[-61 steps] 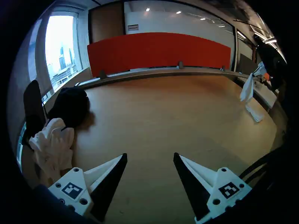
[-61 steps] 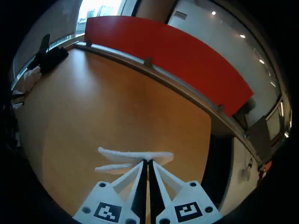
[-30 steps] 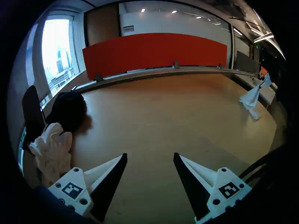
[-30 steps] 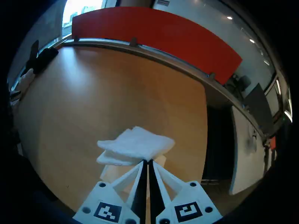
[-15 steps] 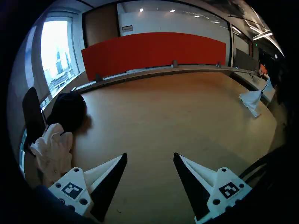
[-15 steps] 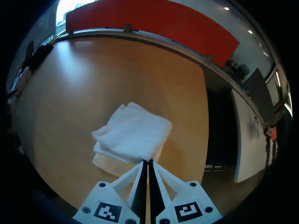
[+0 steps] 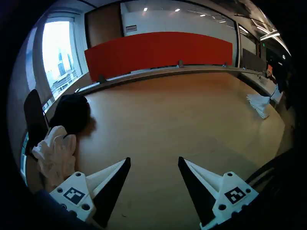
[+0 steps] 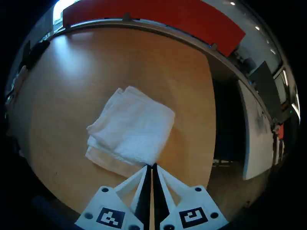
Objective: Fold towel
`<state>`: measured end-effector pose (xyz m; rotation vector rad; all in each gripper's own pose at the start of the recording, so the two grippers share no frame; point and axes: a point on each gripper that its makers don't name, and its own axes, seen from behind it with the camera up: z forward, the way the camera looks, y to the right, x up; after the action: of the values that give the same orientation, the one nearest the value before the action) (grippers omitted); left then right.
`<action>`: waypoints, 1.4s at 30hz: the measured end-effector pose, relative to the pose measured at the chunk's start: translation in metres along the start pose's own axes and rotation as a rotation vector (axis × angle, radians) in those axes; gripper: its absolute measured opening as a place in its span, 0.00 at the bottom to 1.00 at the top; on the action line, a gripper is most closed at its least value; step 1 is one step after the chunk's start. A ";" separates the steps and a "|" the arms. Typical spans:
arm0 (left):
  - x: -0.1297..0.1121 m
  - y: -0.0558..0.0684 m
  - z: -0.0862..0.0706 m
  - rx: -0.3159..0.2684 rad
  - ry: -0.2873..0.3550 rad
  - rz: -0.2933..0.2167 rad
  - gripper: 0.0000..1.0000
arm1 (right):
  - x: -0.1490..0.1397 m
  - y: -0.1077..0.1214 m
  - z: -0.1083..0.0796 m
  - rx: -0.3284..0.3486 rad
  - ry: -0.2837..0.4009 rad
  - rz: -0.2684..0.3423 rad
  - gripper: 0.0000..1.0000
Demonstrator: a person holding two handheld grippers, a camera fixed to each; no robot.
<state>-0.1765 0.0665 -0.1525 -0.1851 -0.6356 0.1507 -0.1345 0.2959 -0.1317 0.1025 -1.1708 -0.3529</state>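
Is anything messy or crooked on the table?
The folded towel lies askew near the table edge, its bottom layer peeking out. A crumpled white cloth sits heaped beside a black bag.

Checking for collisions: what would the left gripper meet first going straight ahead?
Probably the bare wooden tabletop; nothing stands between the open left gripper and the far red partition, though depth is unclear.

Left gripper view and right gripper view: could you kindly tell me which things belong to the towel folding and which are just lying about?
Belonging to the job:
- folded white towel
- right hand-held gripper, shut on the towel's near corner
- left hand-held gripper, open
- wooden table

Just lying about:
- black bag
- crumpled white cloth
- red partition
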 end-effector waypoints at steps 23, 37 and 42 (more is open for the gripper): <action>-0.002 -0.001 -0.003 0.014 -0.012 0.011 0.92 | -0.034 -0.005 0.023 0.010 -0.076 0.015 0.03; -0.006 0.001 -0.005 0.021 -0.026 0.016 0.92 | -0.055 0.001 0.039 -0.010 -0.138 -0.008 0.04; -0.007 0.002 -0.005 0.023 -0.029 0.018 0.91 | -0.059 0.001 0.044 -0.015 -0.151 -0.007 0.05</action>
<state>-0.1793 0.0659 -0.1611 -0.1665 -0.6611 0.1788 -0.1950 0.3206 -0.1664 0.0675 -1.3175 -0.3806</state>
